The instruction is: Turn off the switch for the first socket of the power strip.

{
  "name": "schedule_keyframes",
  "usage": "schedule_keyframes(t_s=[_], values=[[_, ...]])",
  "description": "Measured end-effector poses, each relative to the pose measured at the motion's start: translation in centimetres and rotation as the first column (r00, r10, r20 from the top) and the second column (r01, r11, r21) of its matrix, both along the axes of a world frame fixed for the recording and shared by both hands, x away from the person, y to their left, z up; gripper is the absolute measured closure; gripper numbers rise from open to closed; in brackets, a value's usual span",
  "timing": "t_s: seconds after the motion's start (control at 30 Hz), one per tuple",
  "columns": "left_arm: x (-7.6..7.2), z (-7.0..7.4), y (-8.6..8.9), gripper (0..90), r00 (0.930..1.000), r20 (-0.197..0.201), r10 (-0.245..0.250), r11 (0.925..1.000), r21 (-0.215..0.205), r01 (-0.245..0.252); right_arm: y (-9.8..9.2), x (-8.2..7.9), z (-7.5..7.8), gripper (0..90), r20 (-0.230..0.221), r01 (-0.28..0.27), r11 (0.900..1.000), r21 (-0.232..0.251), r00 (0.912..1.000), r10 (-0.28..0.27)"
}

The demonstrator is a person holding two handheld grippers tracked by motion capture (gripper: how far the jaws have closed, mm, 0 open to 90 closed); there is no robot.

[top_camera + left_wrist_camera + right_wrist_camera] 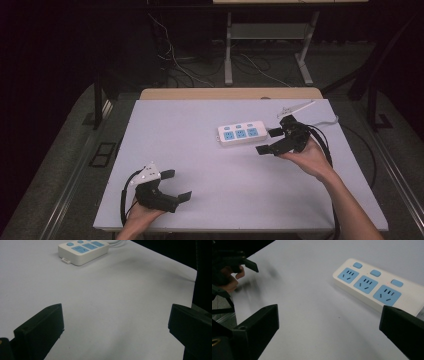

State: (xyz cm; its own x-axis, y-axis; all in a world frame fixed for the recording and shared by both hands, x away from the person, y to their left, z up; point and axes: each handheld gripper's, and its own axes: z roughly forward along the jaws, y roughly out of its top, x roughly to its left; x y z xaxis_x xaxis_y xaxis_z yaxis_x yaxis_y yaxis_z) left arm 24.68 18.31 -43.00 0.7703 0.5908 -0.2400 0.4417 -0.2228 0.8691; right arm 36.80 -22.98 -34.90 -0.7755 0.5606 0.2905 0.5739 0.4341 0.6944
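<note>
Resting low at the near left of the white worktop [210,180], the left tool [180,186] stands released, jaws wide and empty. Well ahead of it and to its right lies a white power strip [242,133] with three blue sockets. Just beside the strip's right end, the right tool [269,141] is likewise spread, gripping nothing.

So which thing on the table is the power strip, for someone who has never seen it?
On the pale table, look right of centre, just left of the right gripper. The power strip lies there: a white bar with three blue sockets, each with a blue button.
</note>
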Motion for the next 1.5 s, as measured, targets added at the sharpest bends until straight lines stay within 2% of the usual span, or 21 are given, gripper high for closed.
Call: schedule_keyframes(t_s=[0.6, 0.97, 1.17, 1.5], values=[[0.1, -0.1, 0.1, 0.0, 1.0000, -0.003, -0.003, 1.0000, -0.001, 0.003, 0.3, 3.1, 1.1, 2.3, -0.013, 0.050, 0.999, -0.003, 0.9987, -0.050], [0.2, -0.1, 0.0, 0.0, 1.0000, -0.004, -0.008, 1.0000, 0.000, 0.008, 0.7, 5.0, 1.9, 2.4, -0.002, 0.070, 0.997, -0.014, 0.9976, -0.070], [0.2, -0.1, 0.1, 0.0, 1.0000, -0.002, -0.008, 1.0000, 0.001, 0.008, 1.0, 6.0, 1.6, 2.4, -0.007, 0.070, 0.997, -0.045, 0.9975, -0.070], [0.2, -0.1, 0.1, 0.0, 1.0000, -0.003, -0.009, 1.0000, 0.001, 0.009, 0.8, 7.4, 1.1, 2.4, -0.011, 0.088, 0.995, -0.037, 0.9960, -0.089]])
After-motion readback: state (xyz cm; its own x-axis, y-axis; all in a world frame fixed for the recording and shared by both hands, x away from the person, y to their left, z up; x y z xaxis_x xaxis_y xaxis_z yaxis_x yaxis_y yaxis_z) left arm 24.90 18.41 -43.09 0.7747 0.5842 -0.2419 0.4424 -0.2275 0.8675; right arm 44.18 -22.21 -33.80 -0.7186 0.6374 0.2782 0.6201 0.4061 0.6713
